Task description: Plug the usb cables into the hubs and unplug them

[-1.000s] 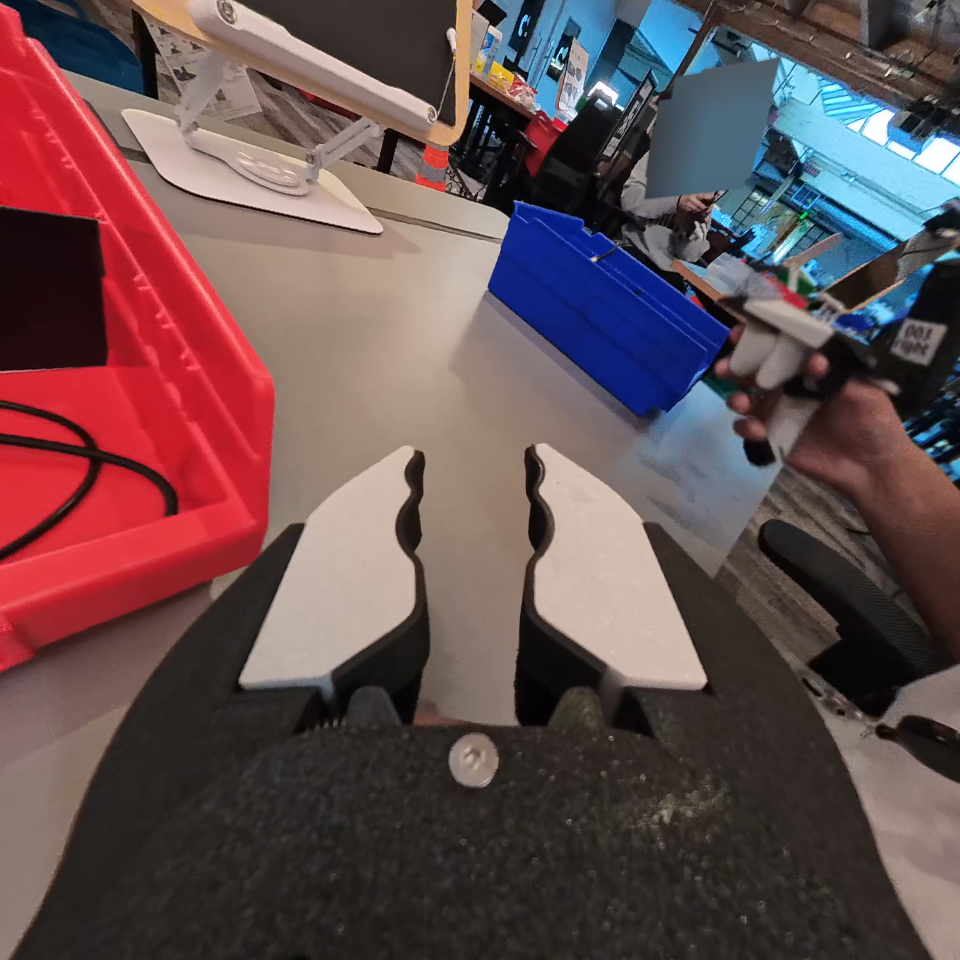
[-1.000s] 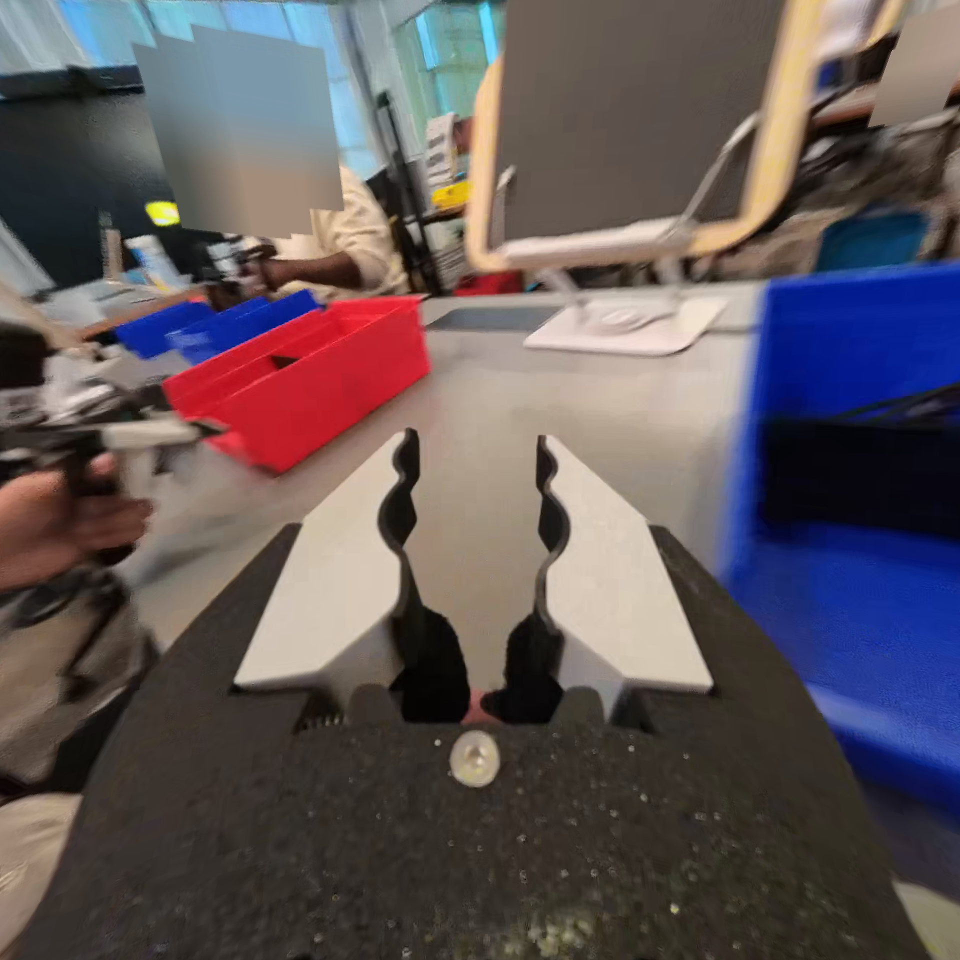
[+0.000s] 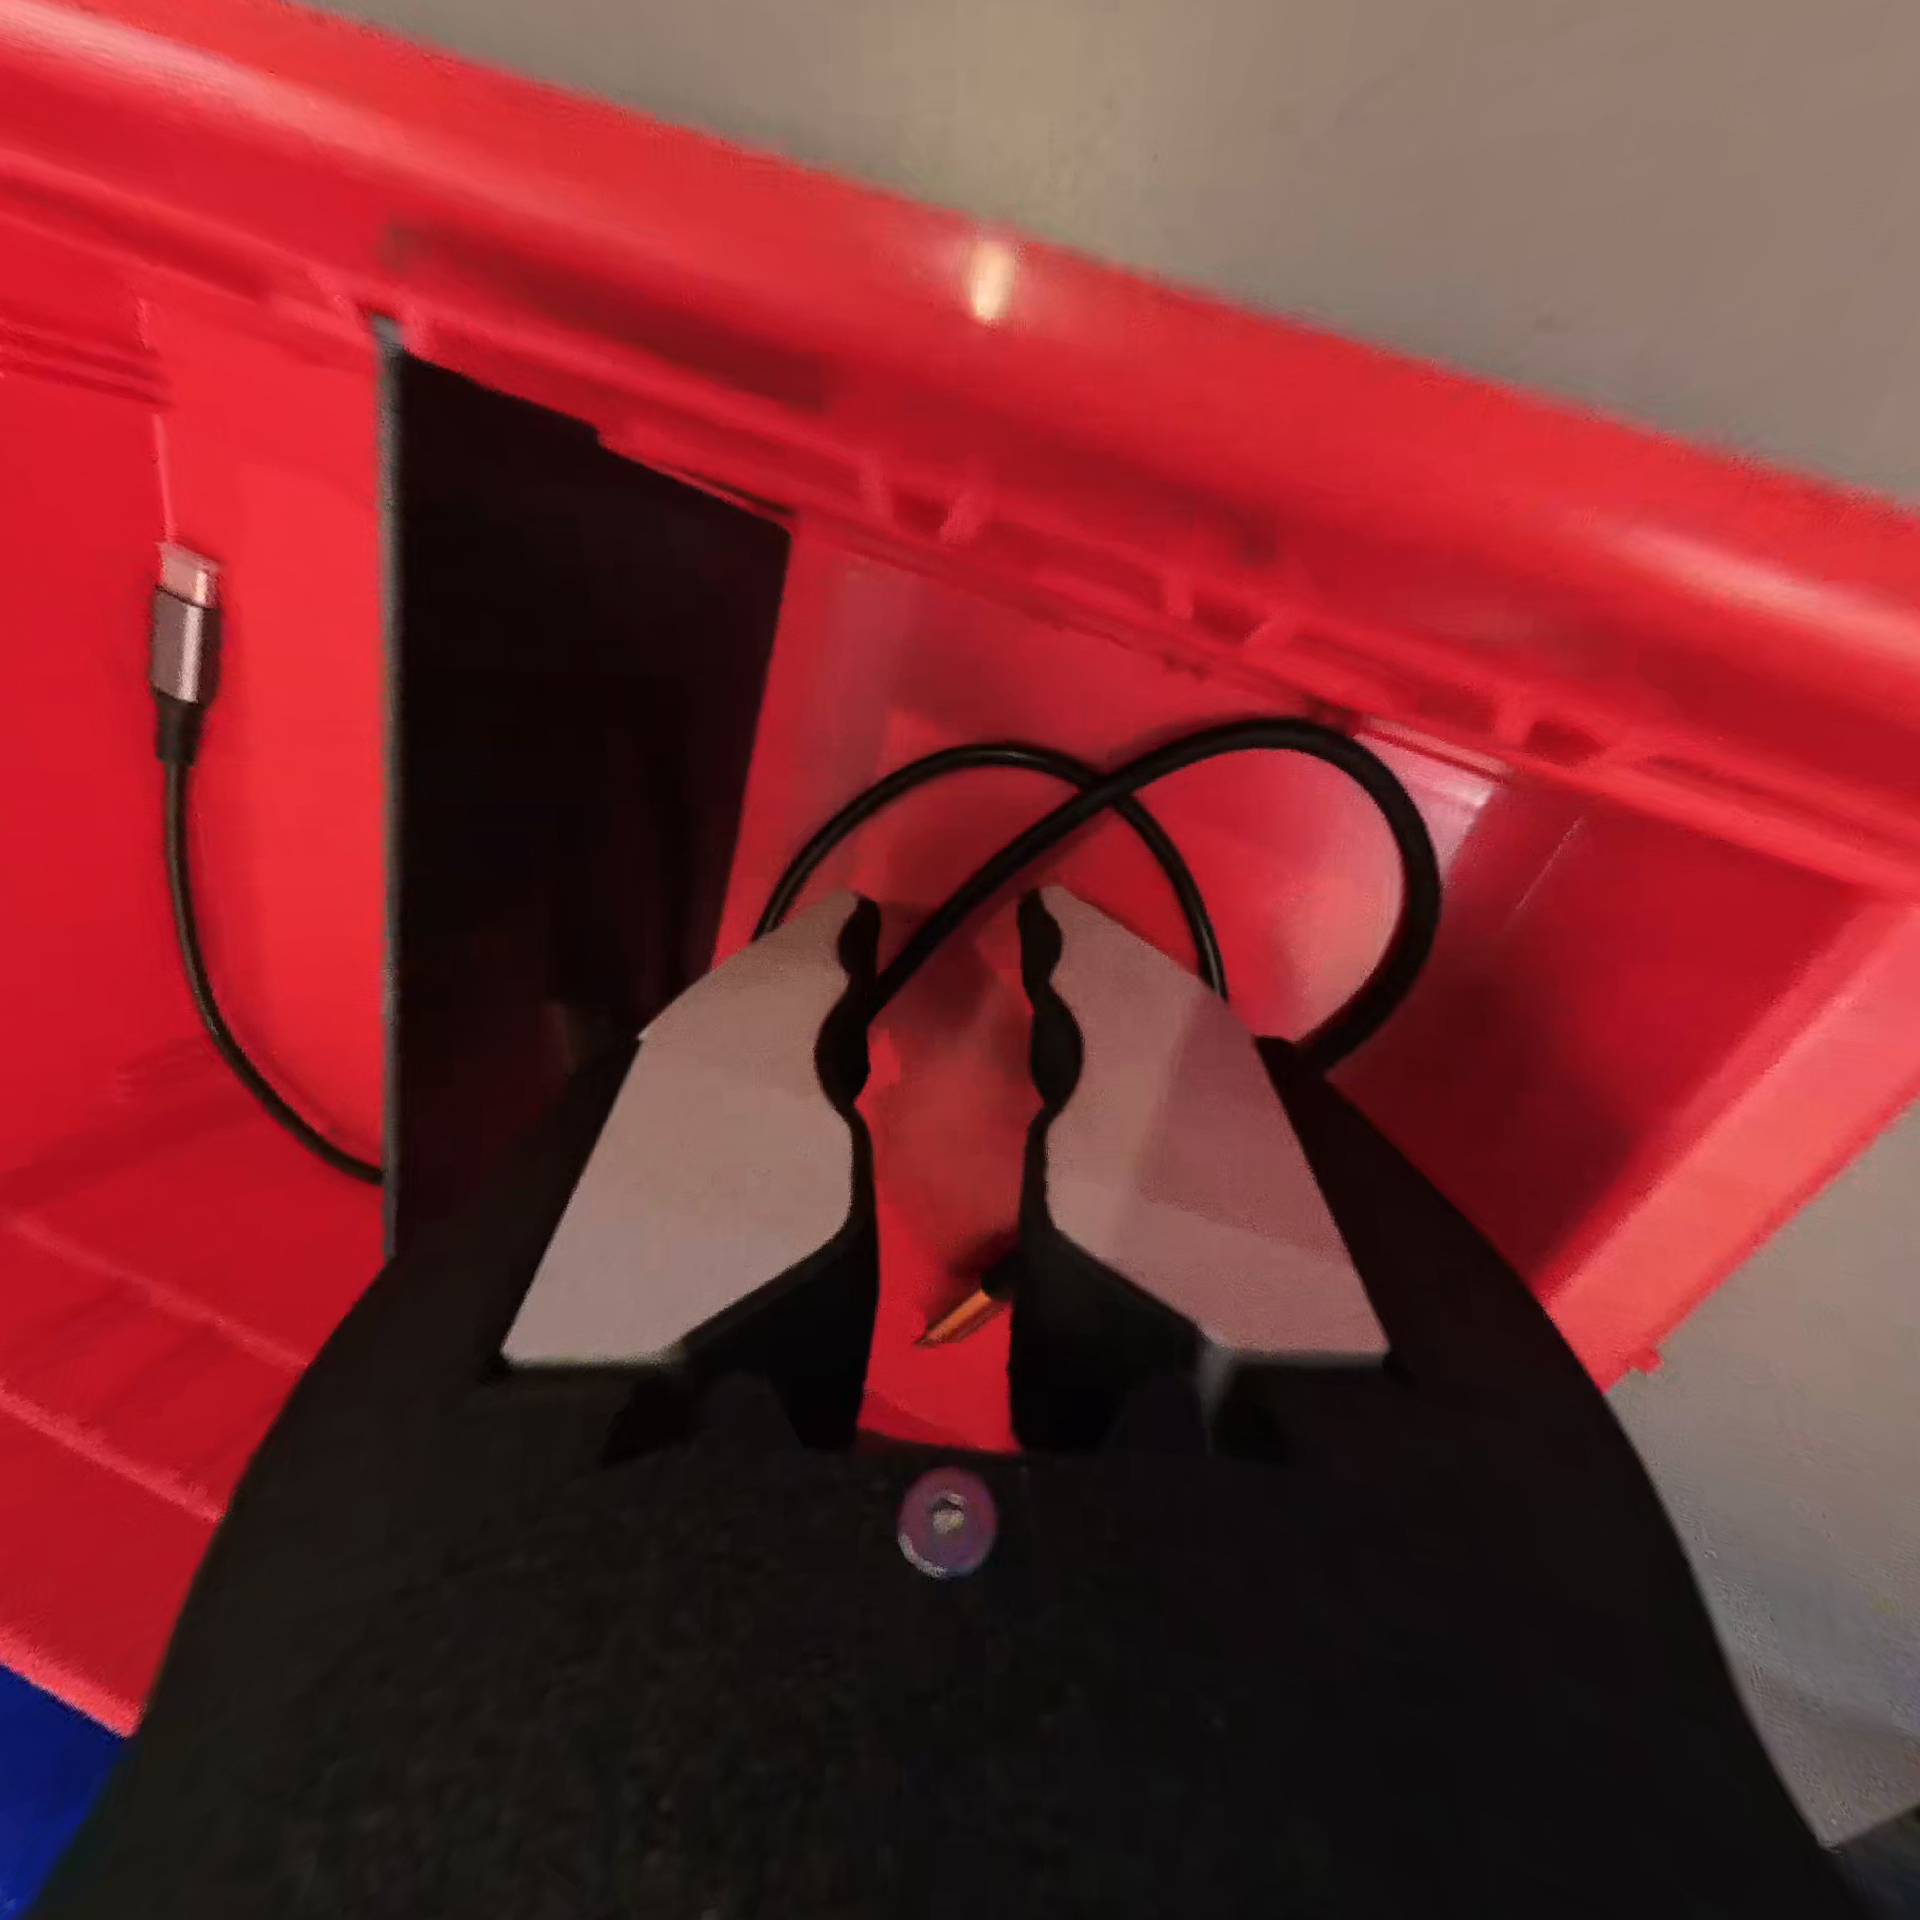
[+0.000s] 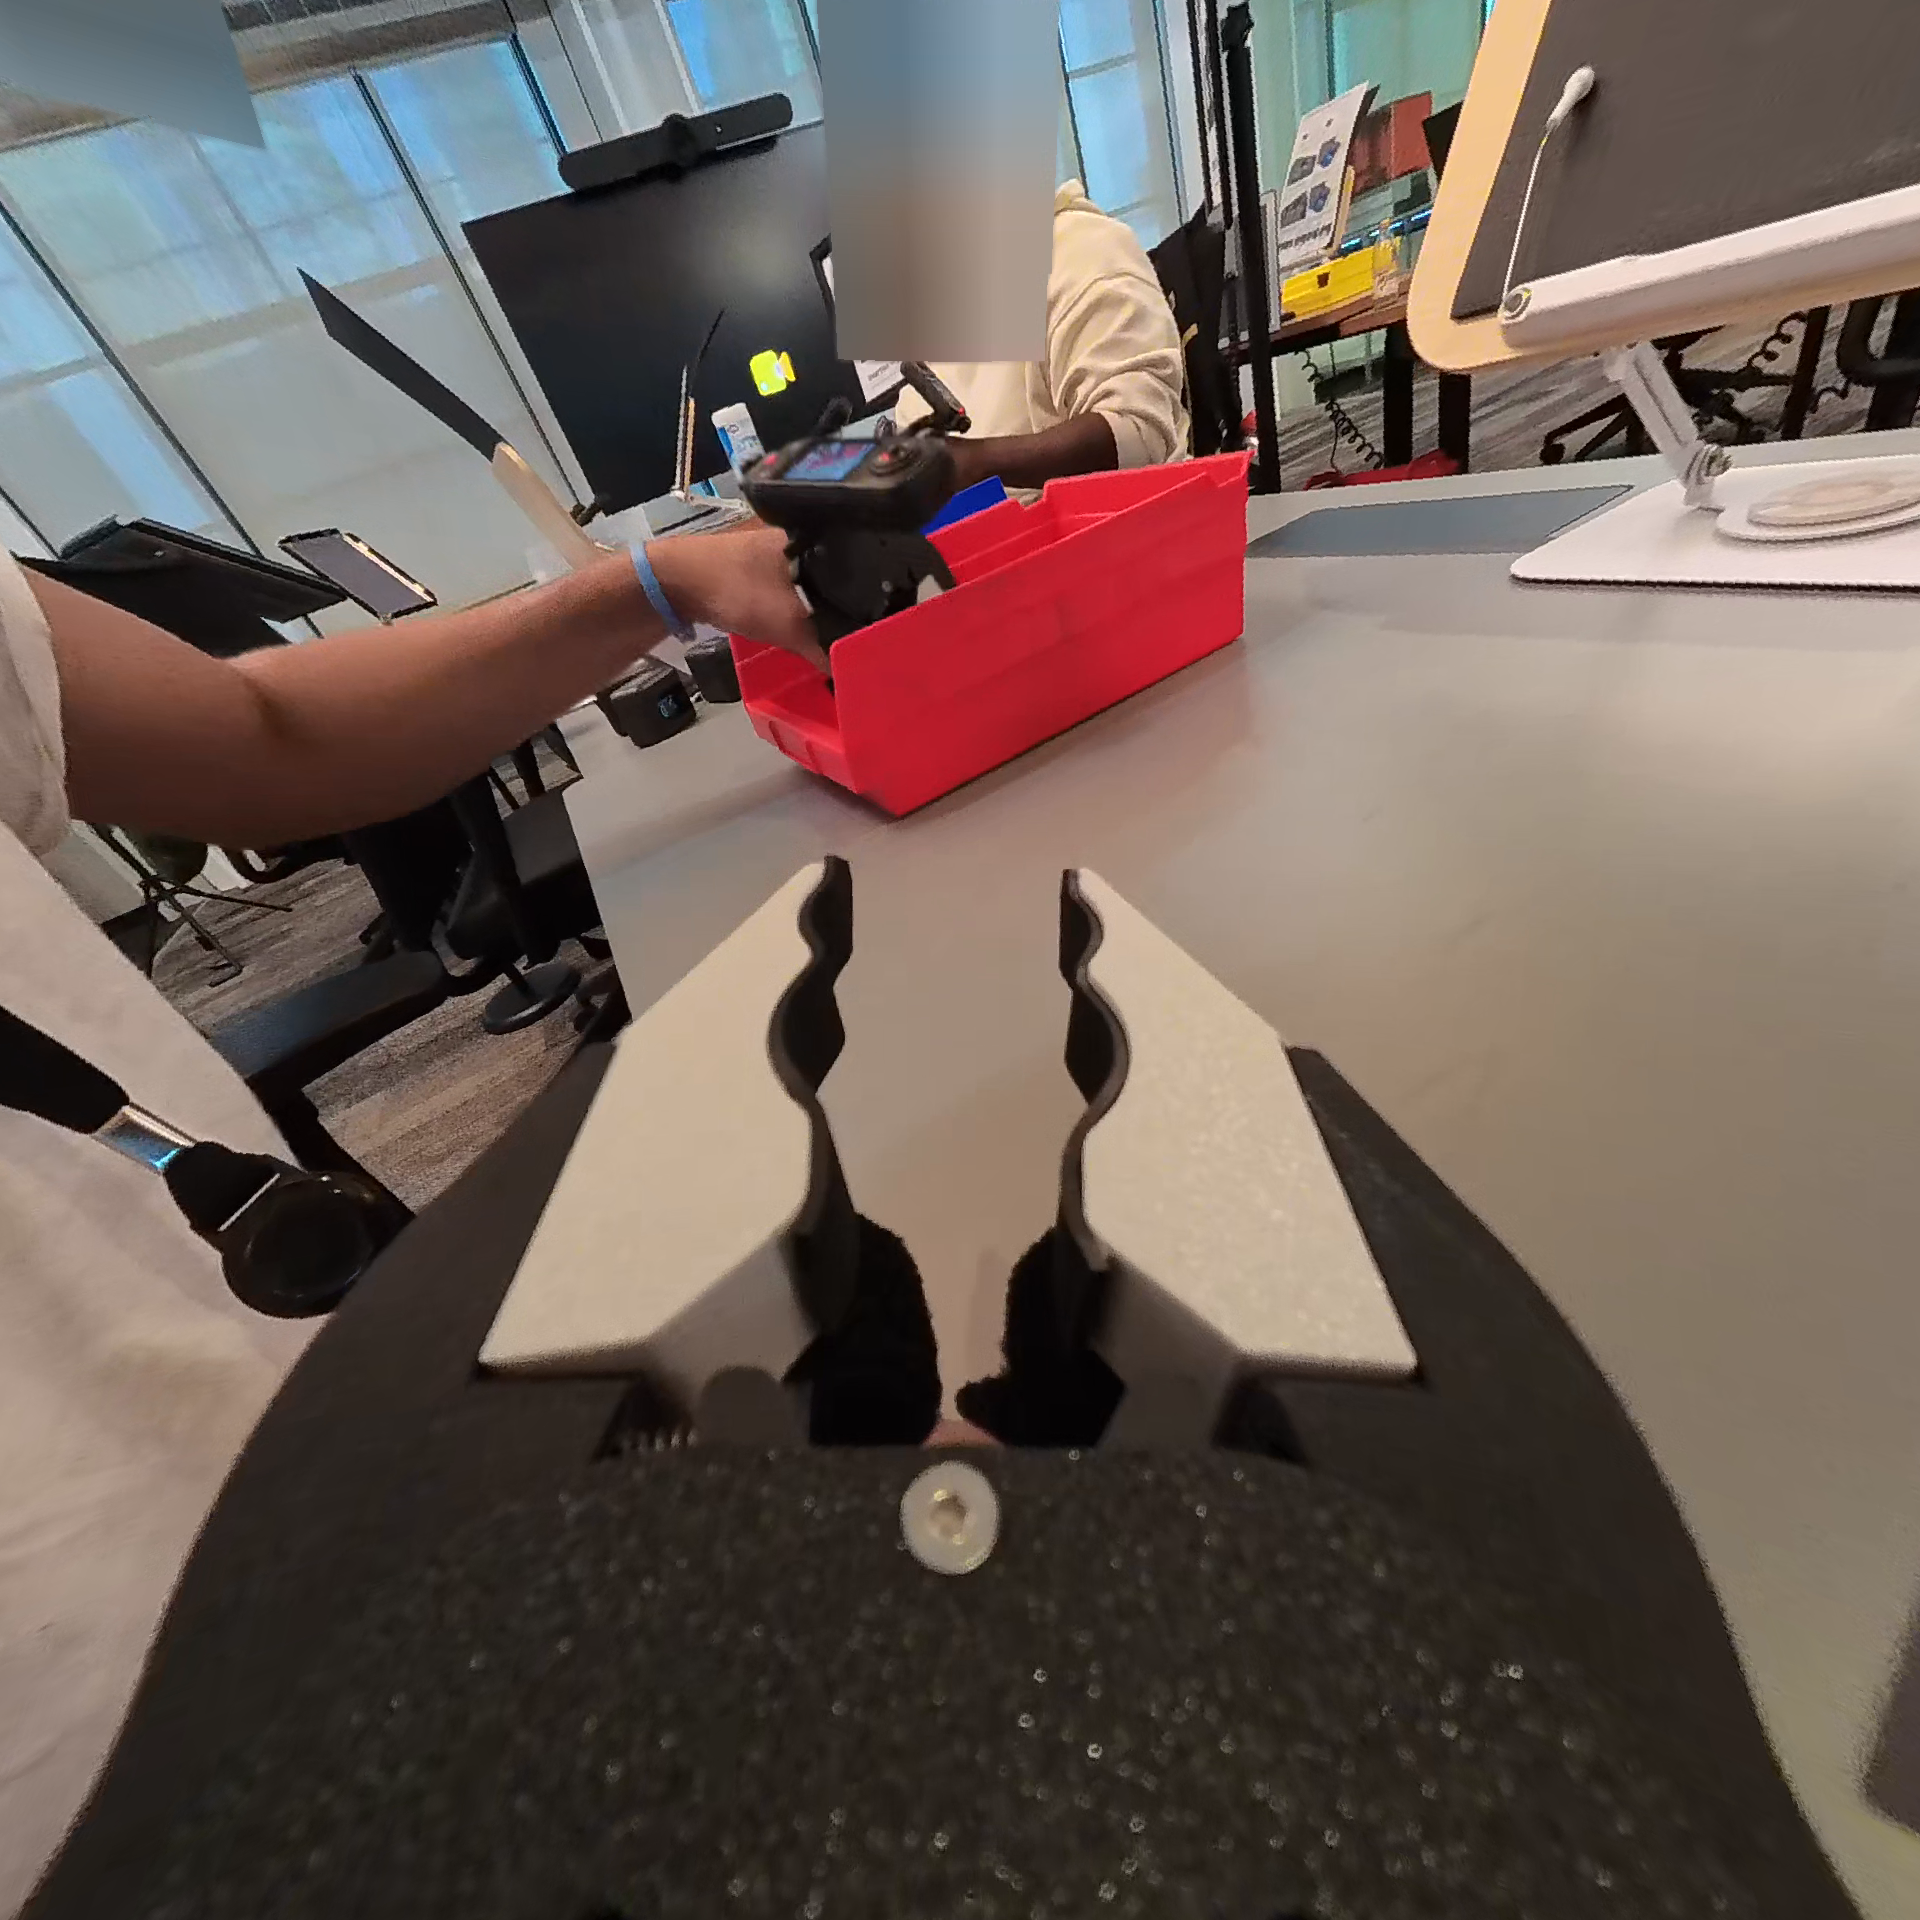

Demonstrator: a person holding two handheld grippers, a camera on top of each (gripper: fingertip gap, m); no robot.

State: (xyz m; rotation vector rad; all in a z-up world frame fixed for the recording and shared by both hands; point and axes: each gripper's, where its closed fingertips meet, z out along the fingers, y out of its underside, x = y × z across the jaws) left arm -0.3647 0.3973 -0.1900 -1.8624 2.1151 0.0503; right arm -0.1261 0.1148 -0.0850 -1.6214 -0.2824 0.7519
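Observation:
In the left wrist view my left gripper (image 3: 948,914) is open and points down into a red bin (image 3: 1143,436). A thin black cable (image 3: 1039,821) lies looped on the bin floor, and one strand runs between my fingertips without being pinched. A small gold plug tip (image 3: 966,1320) shows low between the fingers. The cable's grey connector (image 3: 187,634) lies at the left, beside a flat black slab (image 3: 571,779). In the right wrist view my right gripper (image 4: 951,883) is open and empty above the grey table (image 4: 1455,935). The left gripper (image 4: 852,540) shows there, dipped into the red bin (image 4: 1039,665).
A white stand base (image 4: 1714,540) carrying a wood-framed dark panel (image 4: 1662,156) sits at the table's far right. A seated person in a cream top (image 4: 1112,343) is behind the bin. Office chairs (image 4: 468,935) stand left of the table edge. A blue patch (image 3: 42,1766) shows at the lower left. My hands' fingertips stand some 40 cm from each other.
My left gripper moved from above the bare table down into the red bin, over the cable. My right gripper swung away from the blue bin and now faces the red bin. Both stayed open.

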